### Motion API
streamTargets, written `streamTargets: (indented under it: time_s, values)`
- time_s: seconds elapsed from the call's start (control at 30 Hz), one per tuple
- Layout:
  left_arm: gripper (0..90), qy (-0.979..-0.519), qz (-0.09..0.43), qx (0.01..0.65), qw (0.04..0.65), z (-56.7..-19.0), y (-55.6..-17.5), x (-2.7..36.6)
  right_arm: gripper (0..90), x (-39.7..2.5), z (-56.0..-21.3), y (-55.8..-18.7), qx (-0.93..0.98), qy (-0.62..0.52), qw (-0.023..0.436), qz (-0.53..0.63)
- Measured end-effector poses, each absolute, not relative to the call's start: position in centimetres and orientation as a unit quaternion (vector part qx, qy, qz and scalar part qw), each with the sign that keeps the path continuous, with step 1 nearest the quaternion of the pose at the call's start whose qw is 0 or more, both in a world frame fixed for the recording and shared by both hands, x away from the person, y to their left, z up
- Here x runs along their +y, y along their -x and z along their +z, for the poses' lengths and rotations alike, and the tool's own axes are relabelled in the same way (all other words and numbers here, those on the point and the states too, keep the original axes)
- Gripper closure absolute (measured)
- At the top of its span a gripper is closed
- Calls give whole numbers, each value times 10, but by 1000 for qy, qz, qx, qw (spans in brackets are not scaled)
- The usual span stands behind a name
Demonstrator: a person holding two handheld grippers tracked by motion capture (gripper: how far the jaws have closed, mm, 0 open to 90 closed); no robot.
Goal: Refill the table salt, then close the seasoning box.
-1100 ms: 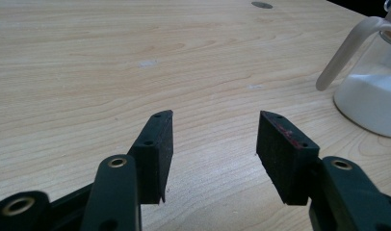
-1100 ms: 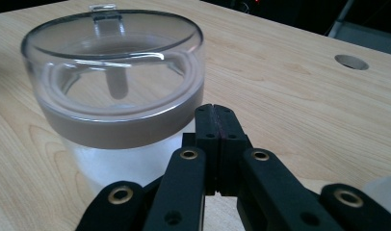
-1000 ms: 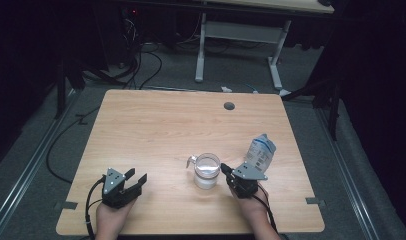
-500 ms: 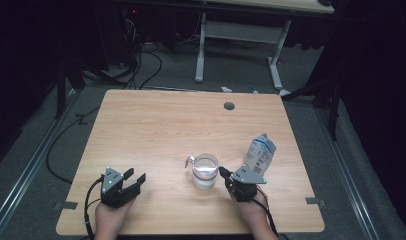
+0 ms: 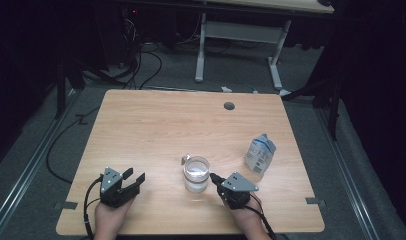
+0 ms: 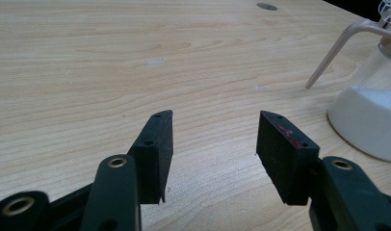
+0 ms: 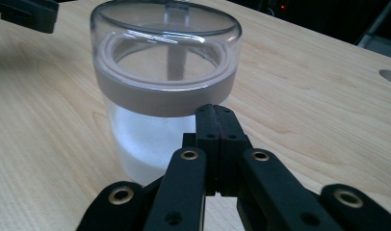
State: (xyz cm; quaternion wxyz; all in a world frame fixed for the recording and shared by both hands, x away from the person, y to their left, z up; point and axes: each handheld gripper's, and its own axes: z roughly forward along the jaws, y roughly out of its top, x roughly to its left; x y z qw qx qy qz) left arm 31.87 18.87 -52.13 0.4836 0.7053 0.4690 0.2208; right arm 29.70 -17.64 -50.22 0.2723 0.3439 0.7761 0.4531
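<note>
The right tool (image 7: 215, 113) is clenched on nothing, its tips just short of the jar (image 7: 165, 82) of white powder straight ahead. The left tool (image 6: 214, 144) rests released on the tabletop (image 5: 191, 125), with the jar off to its right.

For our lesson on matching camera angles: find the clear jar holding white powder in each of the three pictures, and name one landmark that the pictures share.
High view: the jar stands low in the middle of the table, just left of the right gripper.
Left gripper view: the jar is at the right edge, cut off.
Right gripper view: the jar rises at centre, just beyond the shut jaws.
Shared landmark: the round hole in the tabletop, also at the top and the right edge.
</note>
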Motion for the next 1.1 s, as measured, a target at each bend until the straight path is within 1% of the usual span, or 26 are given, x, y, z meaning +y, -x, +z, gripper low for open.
streamTargets:
  time_s: [0.47,1.1]
  values:
    - [487,-713,217,463,480,-523,-318,183,899,-153,-502,-286,792,-311,256,459]
    - [491,-711,215,466,480,-524,-317,184,899,-131,-501,-285,799,-286,243,470]
